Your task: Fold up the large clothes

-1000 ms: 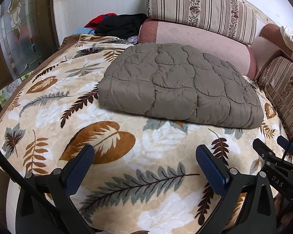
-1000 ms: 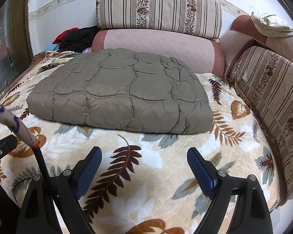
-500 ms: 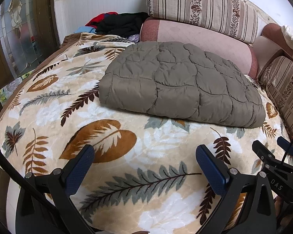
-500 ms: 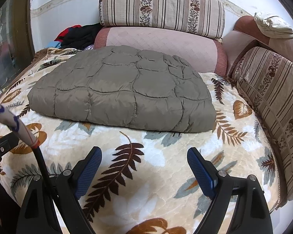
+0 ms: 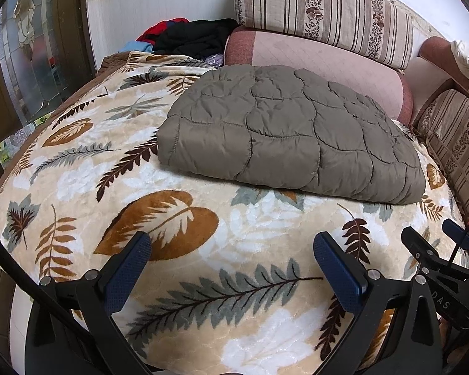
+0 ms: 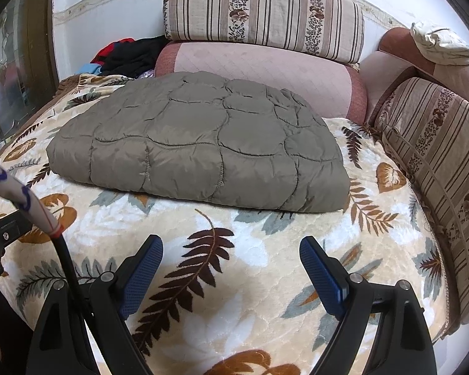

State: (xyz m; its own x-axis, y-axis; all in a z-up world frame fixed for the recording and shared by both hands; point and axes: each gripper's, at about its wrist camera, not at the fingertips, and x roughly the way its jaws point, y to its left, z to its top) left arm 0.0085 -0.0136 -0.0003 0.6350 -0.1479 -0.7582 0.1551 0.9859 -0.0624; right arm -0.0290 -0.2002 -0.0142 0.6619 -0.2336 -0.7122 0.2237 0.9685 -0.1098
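While both tongs [image 5: 231, 250] [image 6: 231, 254] gape empty, the quilted coat [image 6: 197, 143] lies folded — untouched.

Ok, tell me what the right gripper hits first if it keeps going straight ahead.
Probably the near edge of the folded quilted coat; only bare leaf-print blanket lies between it and the open right gripper, though depth is uncertain.

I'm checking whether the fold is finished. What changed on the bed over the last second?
Very little. Both views crept slightly closer to the olive quilted garment, so the left gripper and right gripper eased forward, open and empty. Nothing was grasped or released. The garment stays folded flat on the leaf-print blanket.
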